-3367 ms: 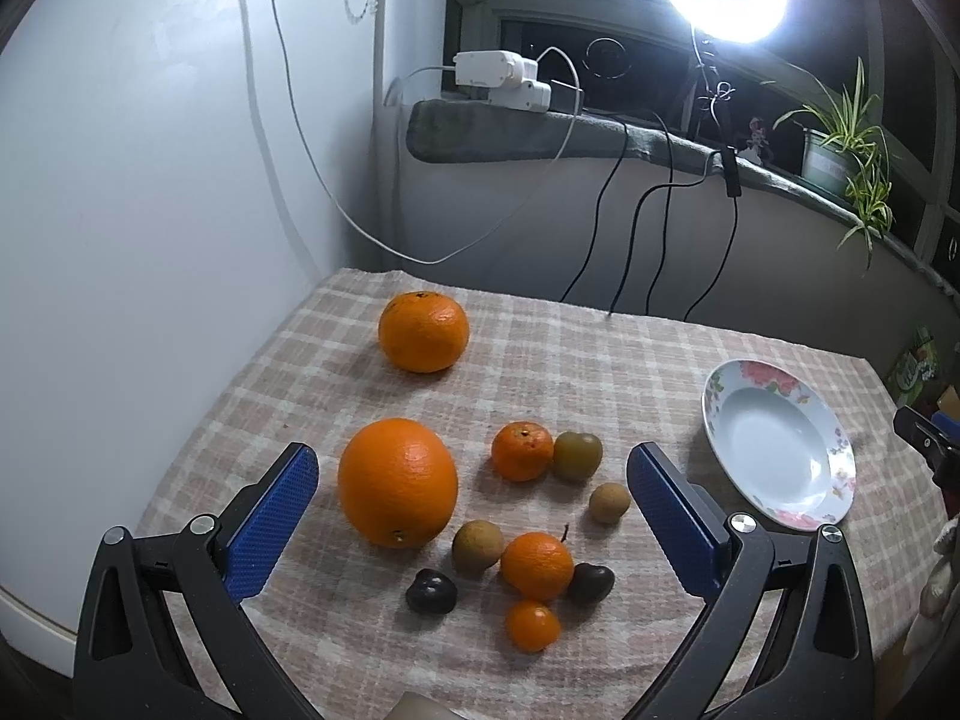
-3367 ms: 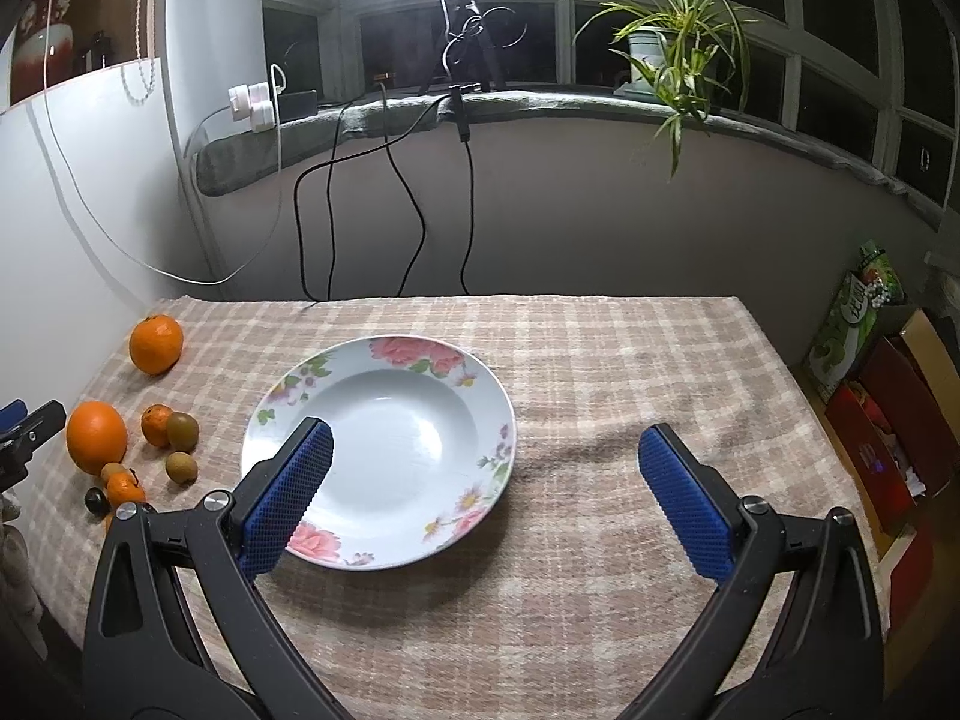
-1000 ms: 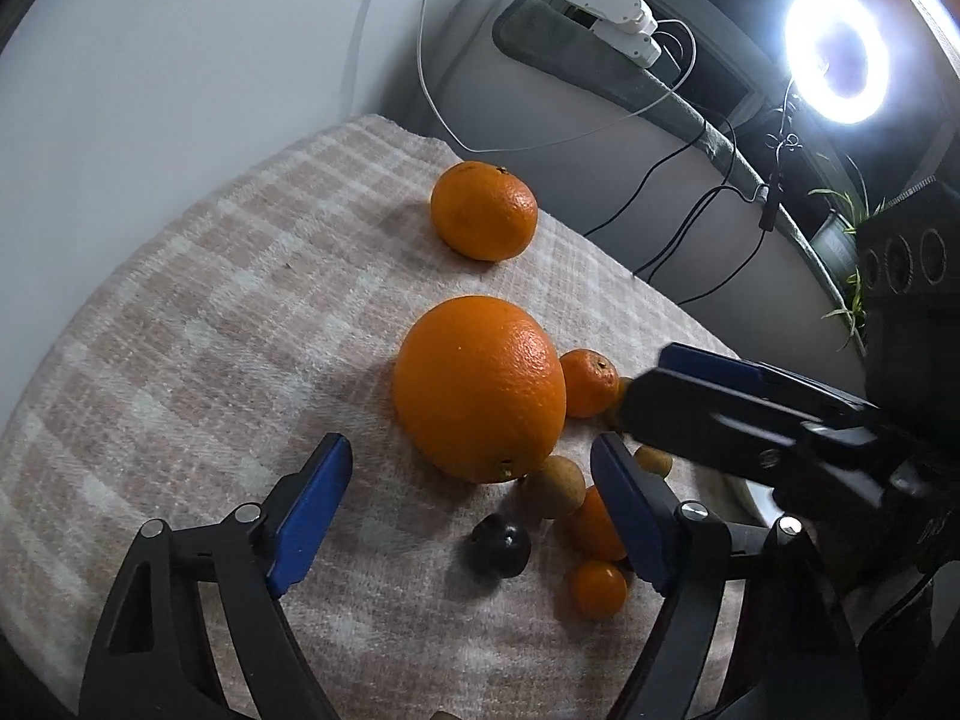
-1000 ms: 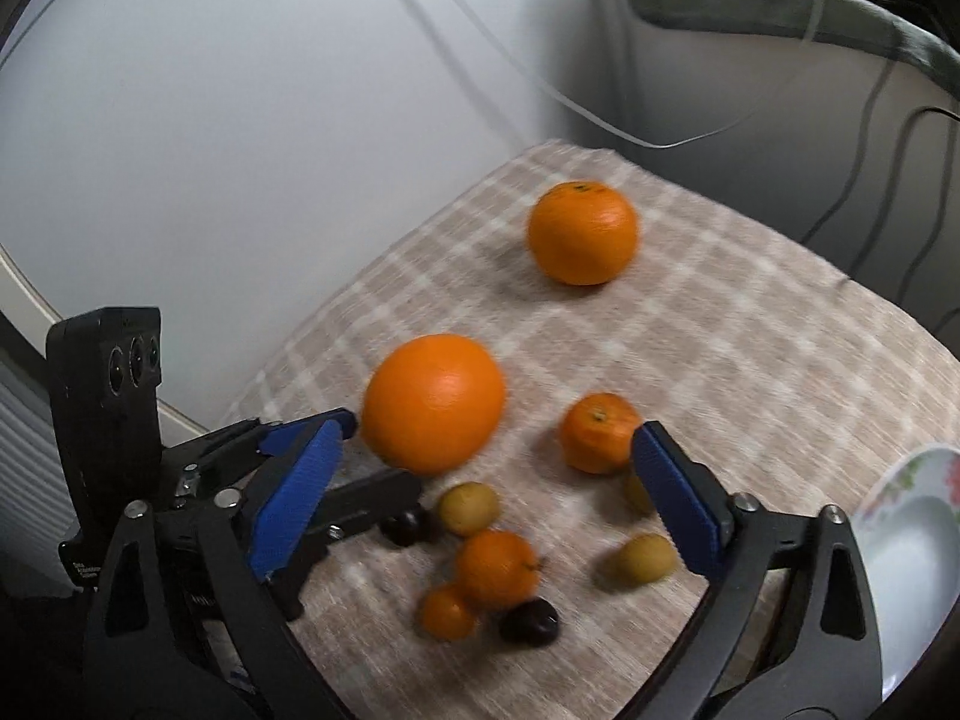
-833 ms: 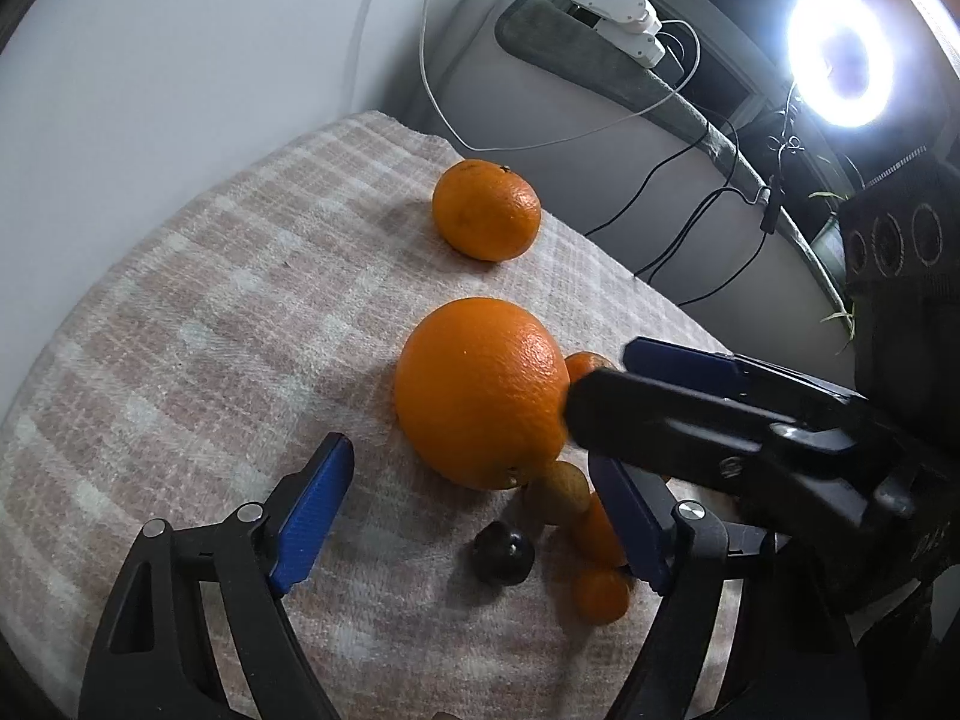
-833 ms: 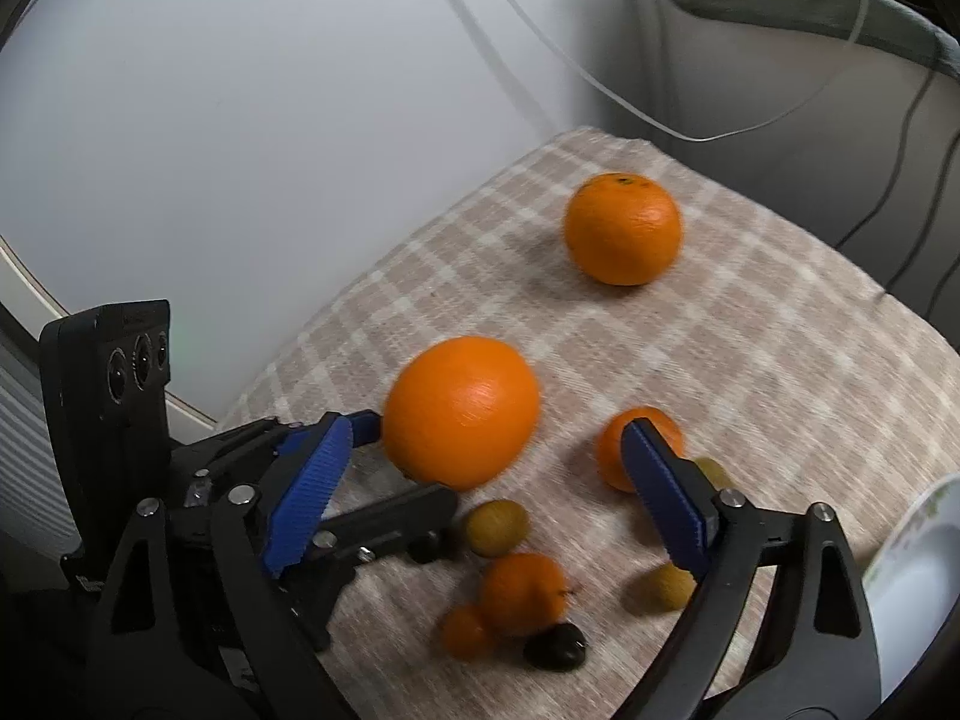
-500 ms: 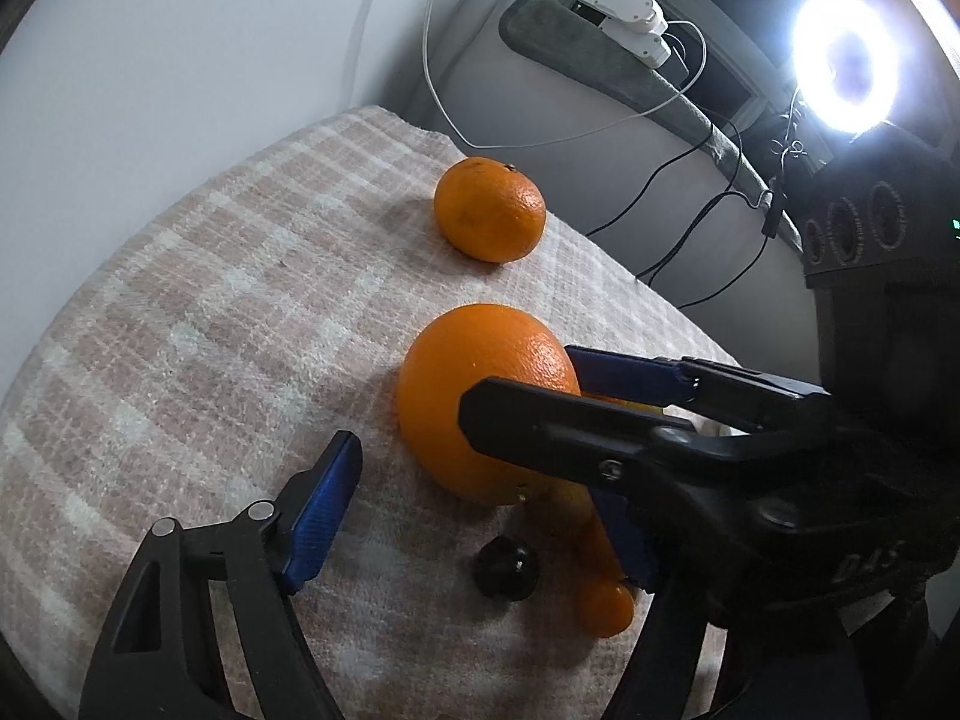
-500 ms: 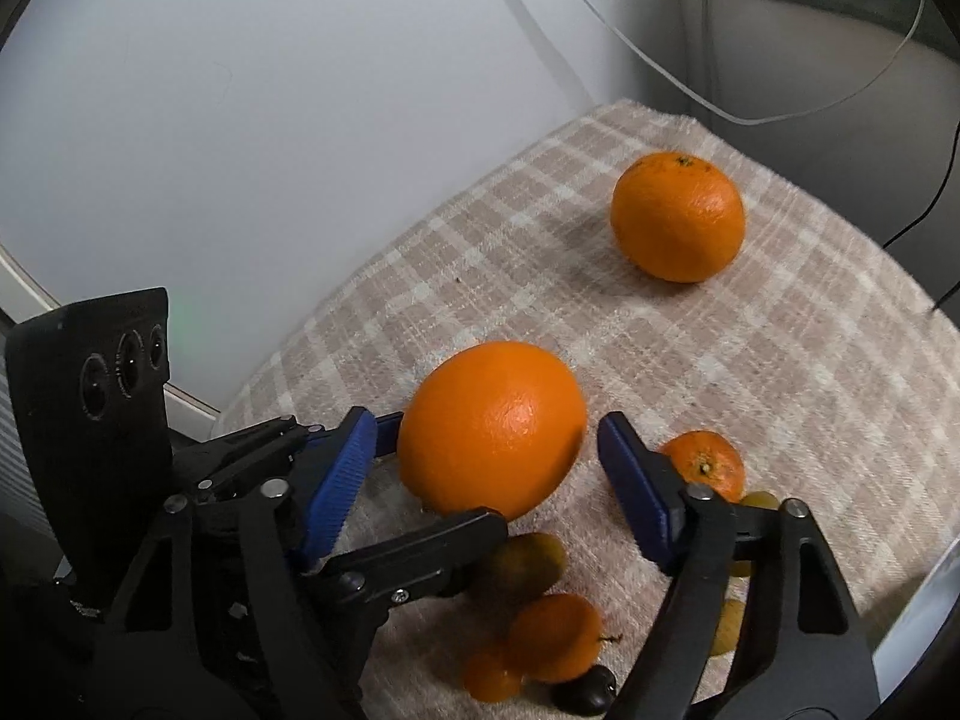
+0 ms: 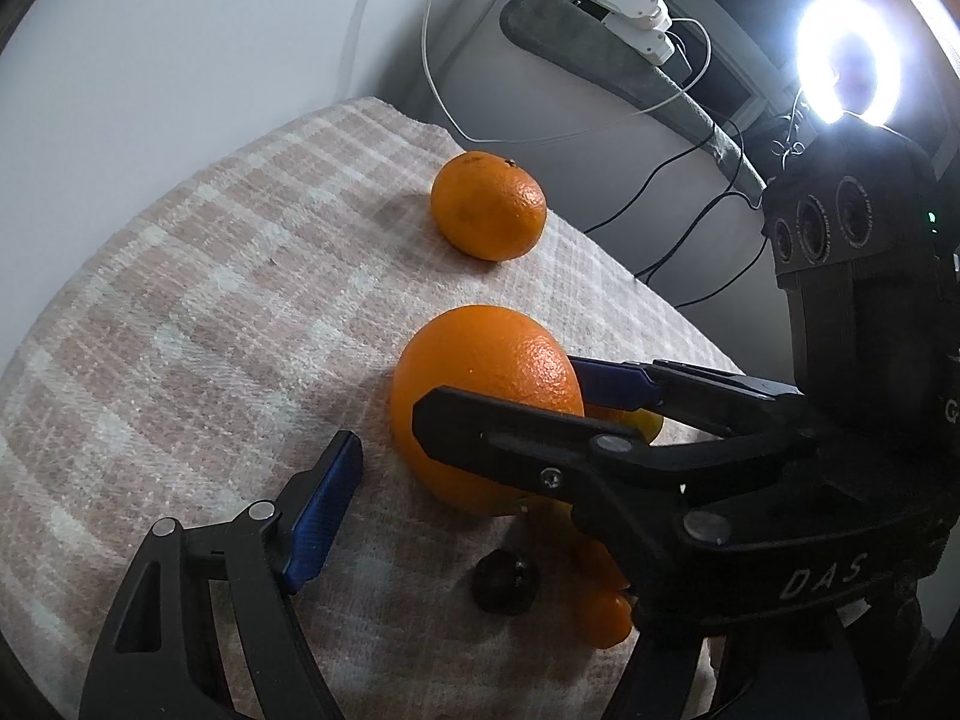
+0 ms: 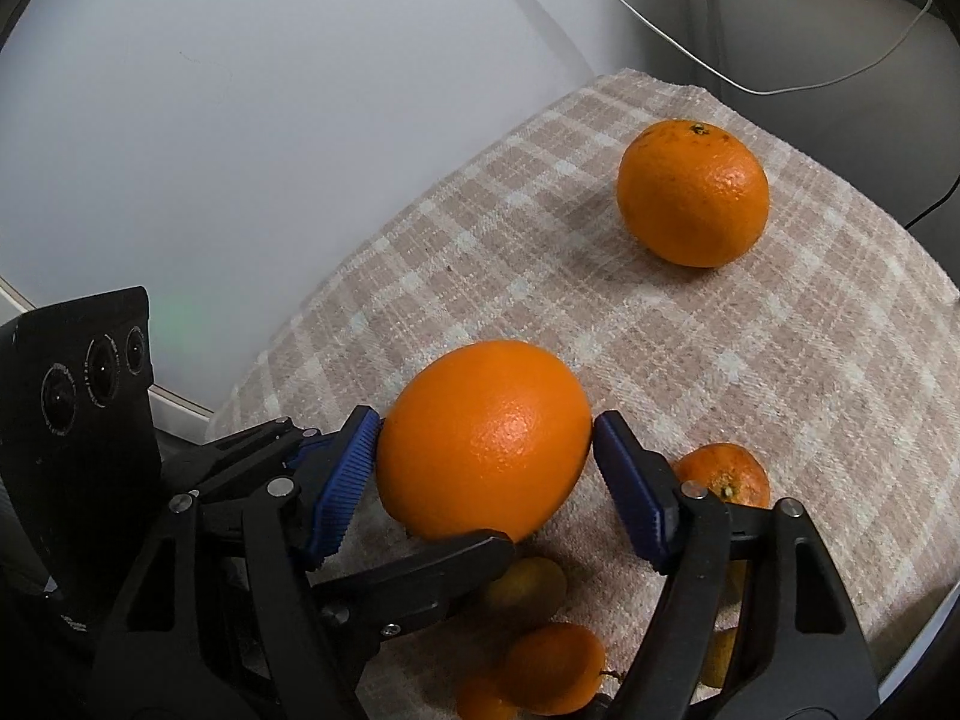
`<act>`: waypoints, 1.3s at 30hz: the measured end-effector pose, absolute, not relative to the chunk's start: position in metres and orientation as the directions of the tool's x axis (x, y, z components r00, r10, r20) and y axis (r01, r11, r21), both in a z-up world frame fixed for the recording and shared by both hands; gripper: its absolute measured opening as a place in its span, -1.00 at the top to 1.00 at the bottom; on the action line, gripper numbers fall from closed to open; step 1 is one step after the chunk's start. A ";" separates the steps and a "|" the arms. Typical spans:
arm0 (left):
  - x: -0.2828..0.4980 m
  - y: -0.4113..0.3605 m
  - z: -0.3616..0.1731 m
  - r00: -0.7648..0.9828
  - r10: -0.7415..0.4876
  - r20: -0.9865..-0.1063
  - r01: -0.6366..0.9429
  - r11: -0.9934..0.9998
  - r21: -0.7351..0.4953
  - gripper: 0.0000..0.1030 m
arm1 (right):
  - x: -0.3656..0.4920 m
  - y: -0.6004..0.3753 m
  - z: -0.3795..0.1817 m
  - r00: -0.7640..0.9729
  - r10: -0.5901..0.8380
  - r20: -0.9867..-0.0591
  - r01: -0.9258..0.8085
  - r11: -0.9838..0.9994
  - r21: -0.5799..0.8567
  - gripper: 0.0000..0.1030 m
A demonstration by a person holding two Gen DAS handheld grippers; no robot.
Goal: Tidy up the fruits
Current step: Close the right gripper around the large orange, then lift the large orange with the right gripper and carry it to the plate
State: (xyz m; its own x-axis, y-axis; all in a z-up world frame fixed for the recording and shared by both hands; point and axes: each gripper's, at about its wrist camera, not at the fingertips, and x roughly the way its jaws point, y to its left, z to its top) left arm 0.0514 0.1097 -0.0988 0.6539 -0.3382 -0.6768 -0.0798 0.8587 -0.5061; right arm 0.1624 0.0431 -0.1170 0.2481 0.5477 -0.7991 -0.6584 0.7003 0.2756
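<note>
Near the cloth's left edge, the right gripper [image 10: 486,456] is clamping the large orange [image 10: 483,441]; the left gripper [image 9: 480,498] is gaping wide, empty, its right finger hidden.

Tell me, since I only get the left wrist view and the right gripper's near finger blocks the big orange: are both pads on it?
Observer: In the right wrist view the right gripper straddles the large orange. Both blue pads look to meet its skin, on opposite sides.
Reviewer: What sits behind the far finger?
Observer: A small mandarin, on the checked cloth just beyond that finger, apart from the large orange.
Reviewer: Anything on the near side?
Observer: A yellow-brown small fruit lies on the cloth, nearer the camera than the orange.
</note>
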 end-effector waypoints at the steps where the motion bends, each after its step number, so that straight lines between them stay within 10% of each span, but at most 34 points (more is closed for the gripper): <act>1: 0.052 0.109 -0.099 0.653 -0.338 -0.678 -0.078 0.860 -0.504 -0.44 | 0.162 0.043 -0.117 0.248 0.548 -0.799 -0.660 0.699 0.275 -0.48; 39: 0.049 0.030 -0.049 0.699 -0.330 -0.634 0.079 0.917 -0.390 -0.23 | 0.130 -0.033 -0.071 0.377 0.598 -0.707 -0.601 0.739 0.304 -0.46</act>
State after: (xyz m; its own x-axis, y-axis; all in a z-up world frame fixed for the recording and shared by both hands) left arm 0.0495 0.0305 -0.0488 0.6988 -0.3303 -0.6344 0.0792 0.9173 -0.3903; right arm 0.1297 -0.0330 -0.0714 0.3774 0.5977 -0.7073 -0.6012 0.7391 0.3037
